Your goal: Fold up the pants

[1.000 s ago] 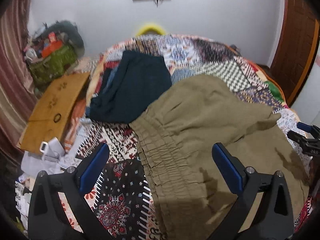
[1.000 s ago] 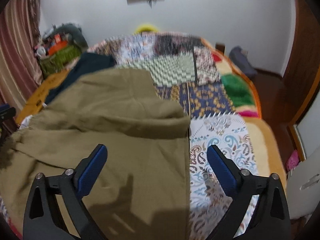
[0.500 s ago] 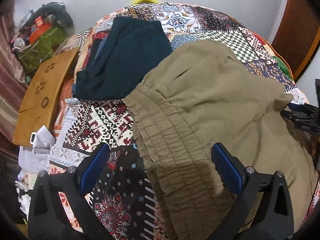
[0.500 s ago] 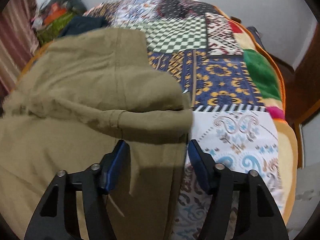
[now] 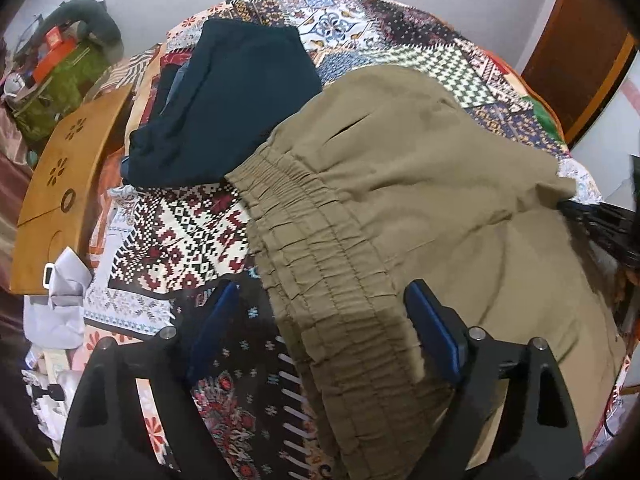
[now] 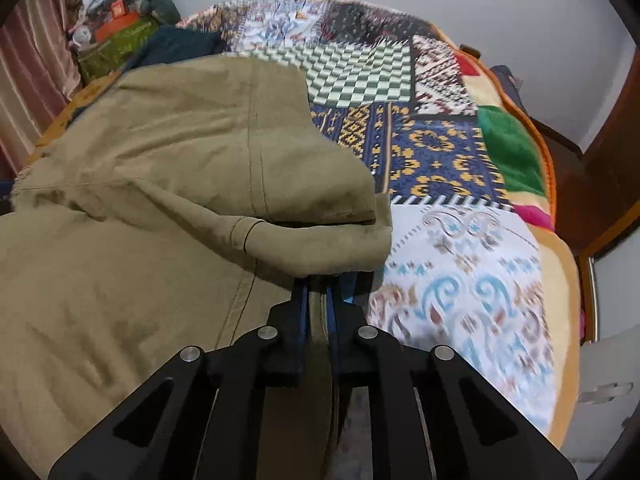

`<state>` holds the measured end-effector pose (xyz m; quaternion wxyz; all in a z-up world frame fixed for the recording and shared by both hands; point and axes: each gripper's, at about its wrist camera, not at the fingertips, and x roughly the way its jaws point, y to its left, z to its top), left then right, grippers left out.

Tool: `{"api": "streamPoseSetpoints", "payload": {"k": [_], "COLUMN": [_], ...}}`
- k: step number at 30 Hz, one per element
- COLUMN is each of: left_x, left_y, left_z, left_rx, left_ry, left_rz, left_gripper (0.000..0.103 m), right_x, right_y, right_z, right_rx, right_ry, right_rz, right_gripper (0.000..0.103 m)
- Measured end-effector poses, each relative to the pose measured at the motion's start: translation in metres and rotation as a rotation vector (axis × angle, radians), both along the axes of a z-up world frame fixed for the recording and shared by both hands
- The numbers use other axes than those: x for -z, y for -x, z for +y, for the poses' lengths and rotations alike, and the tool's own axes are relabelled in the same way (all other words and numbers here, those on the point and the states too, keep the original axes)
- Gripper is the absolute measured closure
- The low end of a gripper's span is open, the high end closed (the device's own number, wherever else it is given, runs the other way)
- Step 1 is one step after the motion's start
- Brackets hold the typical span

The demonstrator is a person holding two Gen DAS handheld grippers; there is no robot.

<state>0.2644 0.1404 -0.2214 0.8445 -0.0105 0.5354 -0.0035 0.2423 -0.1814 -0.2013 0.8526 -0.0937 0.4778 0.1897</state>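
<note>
Olive-green pants (image 5: 400,168) lie spread on the patchwork bedspread (image 5: 180,232), folded over with the elastic waistband (image 5: 320,272) at the near left. My left gripper (image 5: 320,296) hovers over the waistband with its jaws closing. The band sits between the blue pads (image 5: 432,328), which stand clear of the cloth. In the right wrist view, my right gripper (image 6: 319,288) is shut on a fold of the pants (image 6: 180,140) near the leg hem (image 6: 320,240). The right gripper (image 5: 600,220) also shows dark at the far right of the left wrist view.
A dark navy garment (image 5: 232,92) lies on the bed beyond the waistband. A wooden board (image 5: 60,184), a green bag (image 5: 60,84) of clutter and a white cloth (image 5: 60,300) sit off the bed's left side. A wooden door (image 5: 580,40) stands at the right.
My right gripper dropped to the pants' near edge and its jaws closed on the fabric. The left gripper tipped down toward the waistband and its jaws narrowed a little.
</note>
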Motion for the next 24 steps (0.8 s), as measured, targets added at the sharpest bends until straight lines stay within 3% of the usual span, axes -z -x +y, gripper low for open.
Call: {"api": "streamPoseSetpoints", "payload": {"k": [4, 8, 14, 18, 24], "left_x": [0.0, 0.004, 0.013, 0.012, -0.005], "left_y": [-0.001, 0.001, 0.006, 0.007, 0.009], "left_z": [0.002, 0.006, 0.016, 0.014, 0.011], "left_rx": [0.016, -0.002, -0.062, -0.049, -0.021], "left_ry": [-0.031, -0.05, 0.007, -0.003, -0.02], "left_rz": [-0.005, -0.012, -0.026, -0.04, -0.046], "left_gripper": [0.019, 0.019, 0.019, 0.019, 0.019], "right_x": [-0.007, 0.008, 0.02, 0.019, -0.003], "right_y": [0.012, 0.014, 0.011, 0.007, 0.017], "right_z": [-0.004, -0.007, -0.003, -0.008, -0.015], "right_rx": [0.004, 0.034, 0.047, 0.048, 0.039], "right_ry": [-0.022, -0.04, -0.005, -0.032, -0.047], "right_rz": [-0.014, 0.03, 0.056, 0.074, 0.007], "right_gripper": [0.097, 0.097, 0.097, 0.097, 0.093]}}
